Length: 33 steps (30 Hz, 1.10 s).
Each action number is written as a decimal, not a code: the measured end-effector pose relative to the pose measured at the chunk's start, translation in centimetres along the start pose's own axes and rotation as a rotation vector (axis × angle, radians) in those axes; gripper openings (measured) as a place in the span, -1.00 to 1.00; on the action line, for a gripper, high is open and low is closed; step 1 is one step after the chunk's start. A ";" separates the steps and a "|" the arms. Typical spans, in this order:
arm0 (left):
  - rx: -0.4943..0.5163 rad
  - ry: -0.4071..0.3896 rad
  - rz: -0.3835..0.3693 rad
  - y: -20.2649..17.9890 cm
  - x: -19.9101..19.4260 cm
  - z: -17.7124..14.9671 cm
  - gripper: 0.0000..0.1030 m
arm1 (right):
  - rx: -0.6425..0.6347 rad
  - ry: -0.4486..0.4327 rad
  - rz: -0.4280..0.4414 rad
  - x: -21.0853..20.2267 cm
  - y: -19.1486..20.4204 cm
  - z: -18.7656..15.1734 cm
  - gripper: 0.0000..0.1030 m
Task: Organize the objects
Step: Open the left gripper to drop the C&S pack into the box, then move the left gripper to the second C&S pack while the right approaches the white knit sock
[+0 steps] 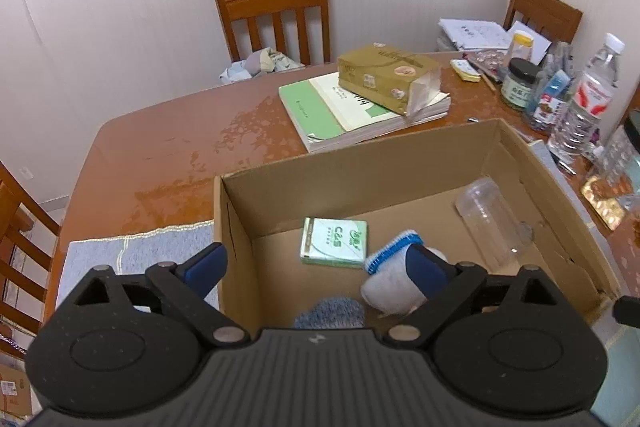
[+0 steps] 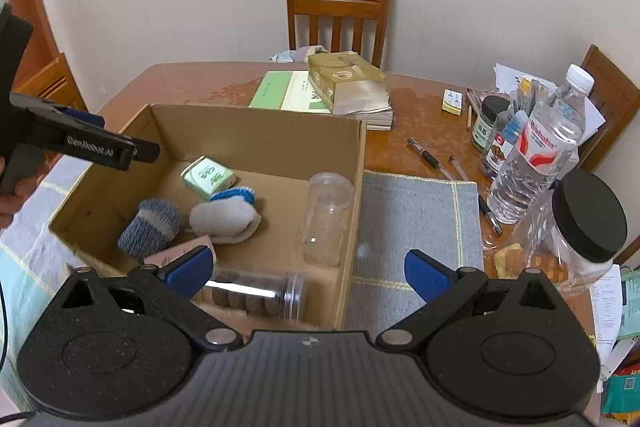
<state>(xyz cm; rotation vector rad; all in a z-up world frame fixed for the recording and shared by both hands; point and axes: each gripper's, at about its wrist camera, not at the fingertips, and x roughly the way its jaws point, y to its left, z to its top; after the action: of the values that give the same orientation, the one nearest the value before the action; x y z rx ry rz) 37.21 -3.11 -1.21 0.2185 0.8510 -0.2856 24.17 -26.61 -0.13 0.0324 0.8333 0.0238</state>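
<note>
both grippers gape wide and empty: the left gripper (image 1: 316, 267) over the cardboard box (image 1: 400, 163) holding rolled socks (image 1: 394, 277), the right gripper (image 2: 308, 275) over its near rim (image 2: 348, 227), beside perhaps a biscuit jar (image 2: 256, 293).

My left gripper (image 1: 318, 265) fills the bottom of its own wrist view, its black body spanning the lower frame, and its two blue-padded fingers (image 1: 206, 267) stand spread wide apart with nothing between them. In the right wrist view I see that same gripper (image 2: 146, 151) from the side at the left edge, a black bar reaching in toward the middle of the frame, with part of my hand (image 2: 14, 201) on its grip at the far left. My right gripper (image 2: 308, 273) sits across the bottom of its own view, level, its blue fingers (image 2: 426, 275) likewise held wide and gripping nothing.
</note>
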 end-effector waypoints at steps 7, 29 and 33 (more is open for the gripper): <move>-0.085 -0.014 -0.021 0.1 -3.1 -3.3 0.91 | -0.002 0.019 -0.010 -0.9 0.3 -3.9 1.00; -0.156 0.057 0.100 -1.0 -4.4 -12.2 0.92 | -0.016 0.095 0.031 -0.8 2.1 -8.7 1.00; -0.161 0.073 0.122 -0.8 -3.5 -12.9 0.92 | -0.013 0.117 0.031 -0.3 2.2 -9.2 1.00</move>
<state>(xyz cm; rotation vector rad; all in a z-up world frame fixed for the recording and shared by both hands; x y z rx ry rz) 25.62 0.64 -6.85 0.1301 0.9244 -0.0946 17.17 -24.26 -5.98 0.0318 0.9498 0.0607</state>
